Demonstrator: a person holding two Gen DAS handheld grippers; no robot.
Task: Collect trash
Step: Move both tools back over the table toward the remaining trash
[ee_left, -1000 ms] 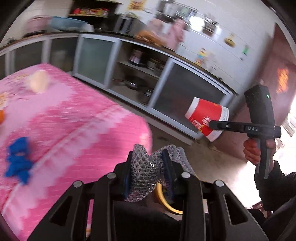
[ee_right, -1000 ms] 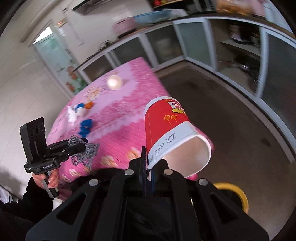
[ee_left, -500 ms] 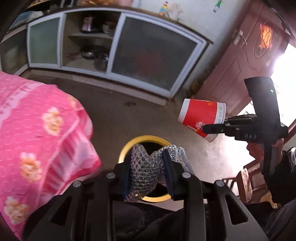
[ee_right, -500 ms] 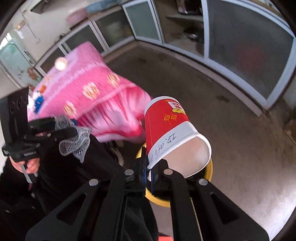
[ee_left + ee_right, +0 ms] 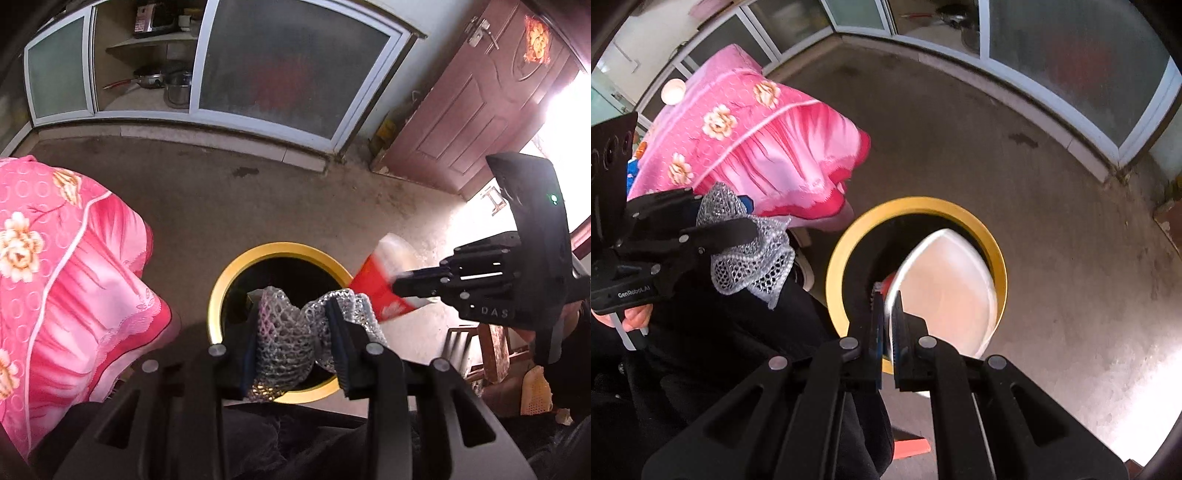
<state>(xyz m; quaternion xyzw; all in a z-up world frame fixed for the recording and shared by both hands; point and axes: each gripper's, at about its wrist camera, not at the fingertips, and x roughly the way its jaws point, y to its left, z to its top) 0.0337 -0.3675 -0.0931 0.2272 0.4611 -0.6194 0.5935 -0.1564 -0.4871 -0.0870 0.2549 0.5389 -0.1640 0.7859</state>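
We see left gripper (image 5: pixel 295 332) clamping crumpled silver foam net (image 5: pixel 284 339) | right gripper (image 5: pixel 886 317) pinching blurred, seemingly red paper cup (image 5: pixel 945 291) | yellow-rimmed round bin (image 5: pixel 842 280) at 12 o'clock below both.

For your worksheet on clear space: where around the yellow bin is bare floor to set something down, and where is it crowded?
Bare concrete floor lies between the yellow bin and the glass-door cabinet, running on to the brown door. It is crowded over the bin mouth: the left tool holds foam netting, the right tool a paper cup. The pink tablecloth hangs beside the rim.
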